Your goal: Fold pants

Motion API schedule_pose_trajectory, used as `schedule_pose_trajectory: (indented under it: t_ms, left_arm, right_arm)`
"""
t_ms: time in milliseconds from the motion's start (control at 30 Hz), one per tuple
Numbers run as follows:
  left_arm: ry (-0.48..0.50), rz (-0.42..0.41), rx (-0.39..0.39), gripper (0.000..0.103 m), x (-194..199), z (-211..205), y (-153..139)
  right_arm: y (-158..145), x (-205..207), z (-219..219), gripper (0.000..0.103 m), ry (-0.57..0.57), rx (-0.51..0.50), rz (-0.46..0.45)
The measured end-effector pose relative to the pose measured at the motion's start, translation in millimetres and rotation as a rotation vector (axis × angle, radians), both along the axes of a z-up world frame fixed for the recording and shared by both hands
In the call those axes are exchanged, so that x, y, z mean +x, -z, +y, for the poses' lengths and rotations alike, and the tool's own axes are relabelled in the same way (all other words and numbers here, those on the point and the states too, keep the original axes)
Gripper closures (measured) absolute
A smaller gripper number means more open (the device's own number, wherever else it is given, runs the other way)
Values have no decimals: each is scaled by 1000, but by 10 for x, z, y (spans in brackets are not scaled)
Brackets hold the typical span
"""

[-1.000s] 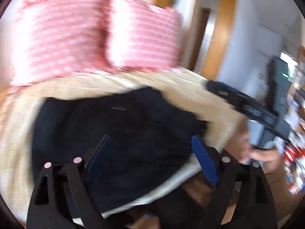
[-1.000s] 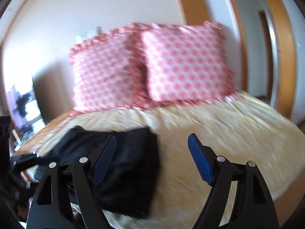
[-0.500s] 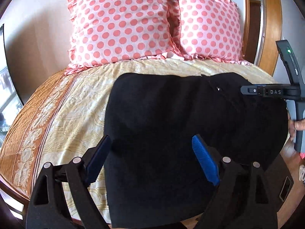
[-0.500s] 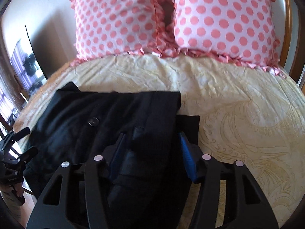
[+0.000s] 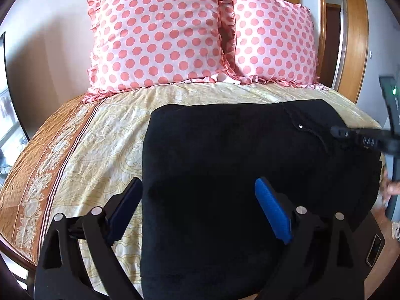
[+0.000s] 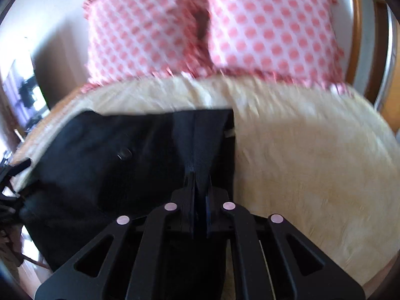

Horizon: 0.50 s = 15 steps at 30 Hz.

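Note:
The black pants (image 5: pixel 237 165) lie flat on the yellow patterned bedspread (image 5: pixel 100 130), running from the bed's front edge toward the pillows. My left gripper (image 5: pixel 197 207) is open, its blue pads straddling the pants' left edge just above the cloth. My right gripper (image 6: pixel 198 192) is shut on a pinched fold of the pants (image 6: pixel 105 165) near their right edge, pulling the cloth into a taut ridge. The right gripper also shows in the left wrist view (image 5: pixel 360 137), over the pants' right side.
Two pink polka-dot pillows (image 5: pixel 160 37) stand against the wall at the head of the bed. A wooden door frame (image 5: pixel 355 37) is at the right. The bed's orange border (image 5: pixel 37 175) and front edge lie at the left.
My right gripper closed from half open onto the fold of the pants. My left gripper swung to face the bed and settled over the pants' left edge, still open.

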<state>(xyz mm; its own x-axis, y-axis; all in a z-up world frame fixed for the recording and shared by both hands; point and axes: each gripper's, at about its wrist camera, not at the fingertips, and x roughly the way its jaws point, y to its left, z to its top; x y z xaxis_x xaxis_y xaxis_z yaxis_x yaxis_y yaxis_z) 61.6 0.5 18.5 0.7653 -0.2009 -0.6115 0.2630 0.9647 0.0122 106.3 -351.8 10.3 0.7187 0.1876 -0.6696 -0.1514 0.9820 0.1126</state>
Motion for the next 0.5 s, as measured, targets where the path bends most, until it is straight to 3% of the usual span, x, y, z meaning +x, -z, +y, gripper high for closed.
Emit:
schedule_pose_trajectory:
  t_ms: [33,67,167,300,400,500]
  left_arm:
    - [1,1,-2,11,6,3,-5]
    - [4,1,-5,11,9,0,-12]
    - [19,-7,-19,8,4,-30,-30]
    - [30,20,-17,7,35,-103,51]
    - [30,71,17,6,82,-142,181]
    - [44,103,-37,6,99,-33,211]
  right_arm:
    - [-37,-19,-1,88,12,-8,-12]
    - [-109,-57,10,70,32,-28,-33]
    - [-389,-336,159,38,13,-79,-194]
    - [-358,-513,434,38,-125,-94,-207]
    - [13,-392,573,38,-172,-147,-35]
    - [-66,-328,338,39,-153,5,-13]
